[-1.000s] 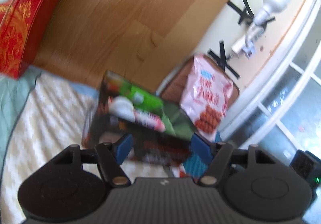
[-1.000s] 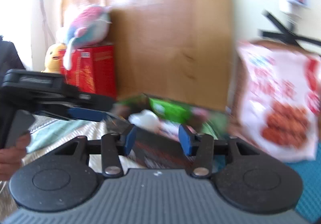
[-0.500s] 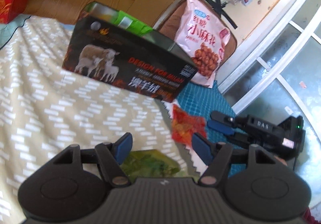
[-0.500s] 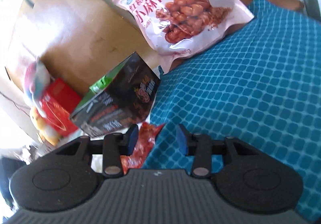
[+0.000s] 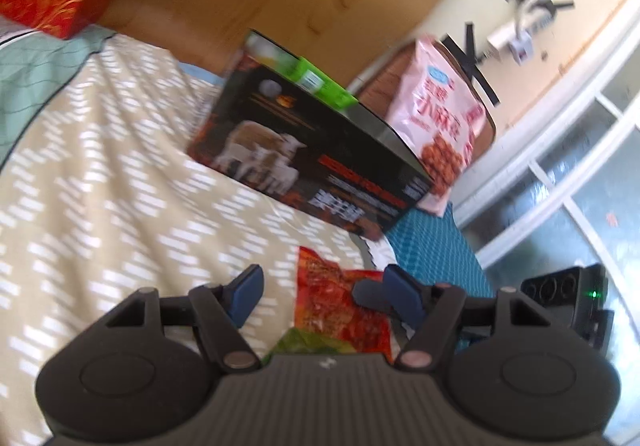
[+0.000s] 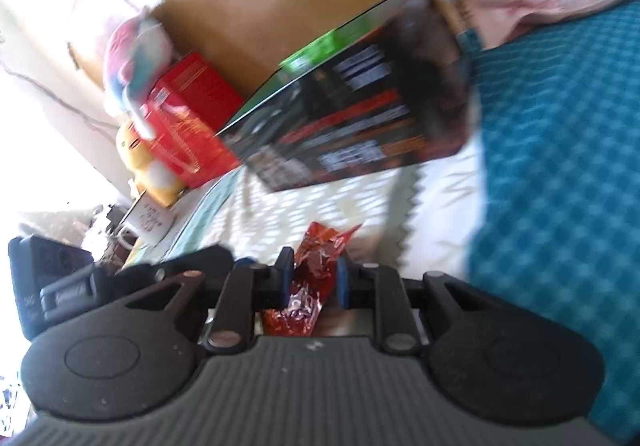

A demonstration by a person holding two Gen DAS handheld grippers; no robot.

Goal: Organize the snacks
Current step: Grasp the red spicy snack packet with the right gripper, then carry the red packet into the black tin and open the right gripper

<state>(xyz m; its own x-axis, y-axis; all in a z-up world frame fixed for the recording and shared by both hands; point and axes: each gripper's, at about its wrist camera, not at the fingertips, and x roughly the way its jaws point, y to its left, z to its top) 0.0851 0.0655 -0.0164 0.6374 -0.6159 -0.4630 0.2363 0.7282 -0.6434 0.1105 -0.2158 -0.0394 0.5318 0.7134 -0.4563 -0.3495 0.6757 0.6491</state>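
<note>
Closing on the red snack packet point(image 6: 314, 266), the right gripper point(image 6: 313, 278) pinches its crinkled end on the bed point(image 5: 100, 182); the left gripper point(image 5: 320, 292) hangs half open above it. Thin foil could slip free, missing the dark box point(image 5: 308, 162) beyond.

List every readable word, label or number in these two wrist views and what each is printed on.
Pink snack bag: large red Chinese characters, roughly "小麻花"; smaller print blurred.
Black box: red line and white Chinese characters below the sheep picture, too blurred to read.
Red box: gold print, unreadable.
Red packet: no legible text.
</note>
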